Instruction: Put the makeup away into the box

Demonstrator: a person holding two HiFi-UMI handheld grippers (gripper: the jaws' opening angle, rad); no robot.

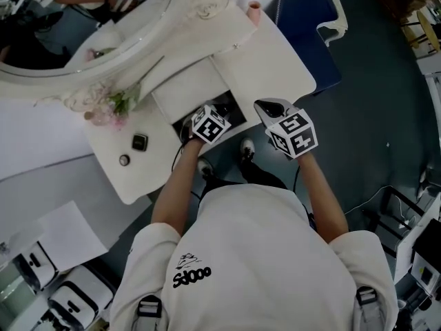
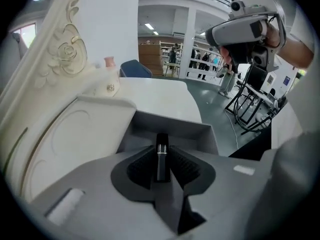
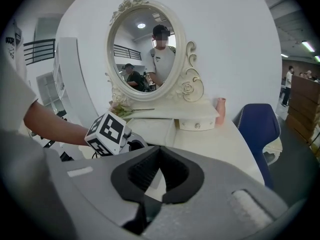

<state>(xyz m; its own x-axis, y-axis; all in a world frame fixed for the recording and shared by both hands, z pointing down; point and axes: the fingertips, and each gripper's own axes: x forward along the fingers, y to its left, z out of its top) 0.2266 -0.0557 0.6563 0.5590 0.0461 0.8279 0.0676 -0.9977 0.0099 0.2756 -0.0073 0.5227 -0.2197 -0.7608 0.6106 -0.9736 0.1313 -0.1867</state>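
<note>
My left gripper [image 2: 161, 156] is shut on a slim black makeup tube [image 2: 161, 160] that stands upright between its pads. It hangs just over the open grey box [image 2: 176, 125], which is sunk in the white vanity table [image 1: 272, 61]. From the head view, its marker cube [image 1: 210, 125] covers the box opening [image 1: 231, 109]. My right gripper [image 3: 159, 151] is to the right of the box, above the table edge, with its pads together and nothing in them. A black square compact [image 1: 140, 142] and a small round item [image 1: 124, 160] lie on the table's left end.
A raised white lid [image 2: 85, 129] stands left of the box. An oval mirror [image 3: 142, 51] with a carved frame backs the table, with flowers [image 1: 114, 105] at its foot. A pink bottle [image 1: 254, 10] stands at the far end and a blue chair [image 1: 303, 19] beyond it.
</note>
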